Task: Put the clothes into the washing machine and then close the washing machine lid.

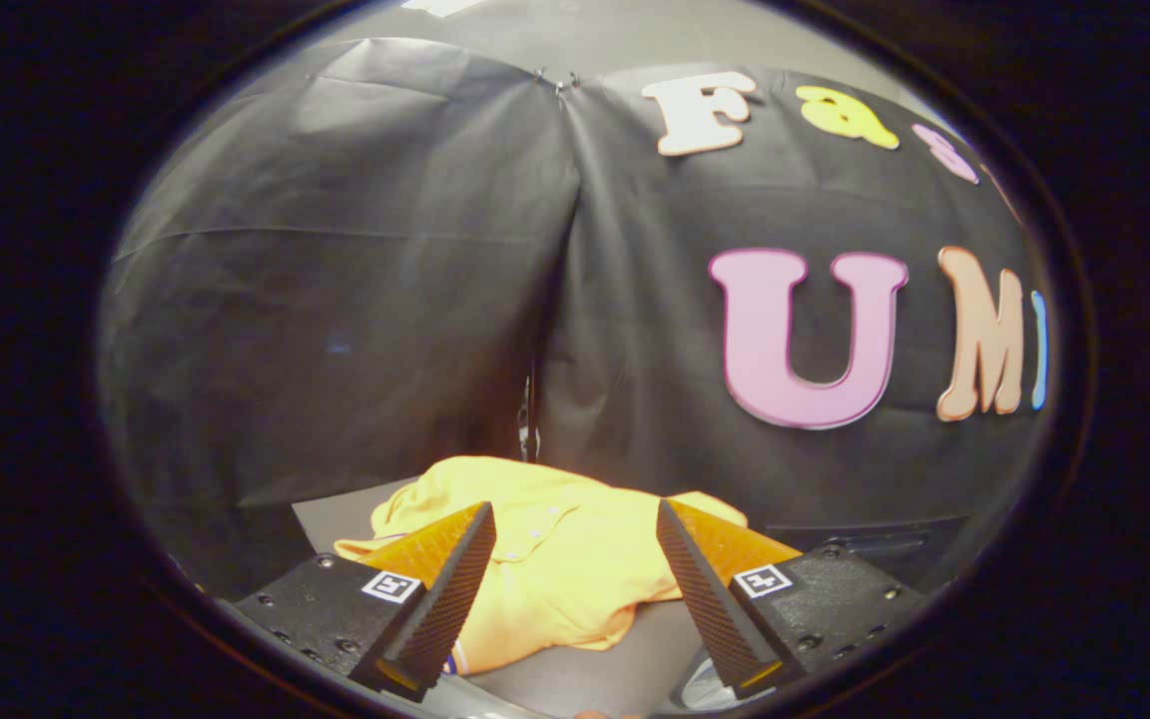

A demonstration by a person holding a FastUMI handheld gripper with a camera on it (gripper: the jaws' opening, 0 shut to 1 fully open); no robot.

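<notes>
Yellow cloth is seen in the wide gap between the two fingers of the gripper, which are held spread apart with nothing pressed between them. The yellow garment is crumpled in a heap just ahead of the fingers and partly between them, laid on a grey surface. No contact between fingers and cloth can be confirmed. A pale rounded edge is glimpsed just under the right finger; what it belongs to cannot be told. Beyond the garment, the booth's black cloth wall is hung. The task is judged barely begun: the garment is not yet grasped, nothing is loaded, and the lid closing is left.
</notes>
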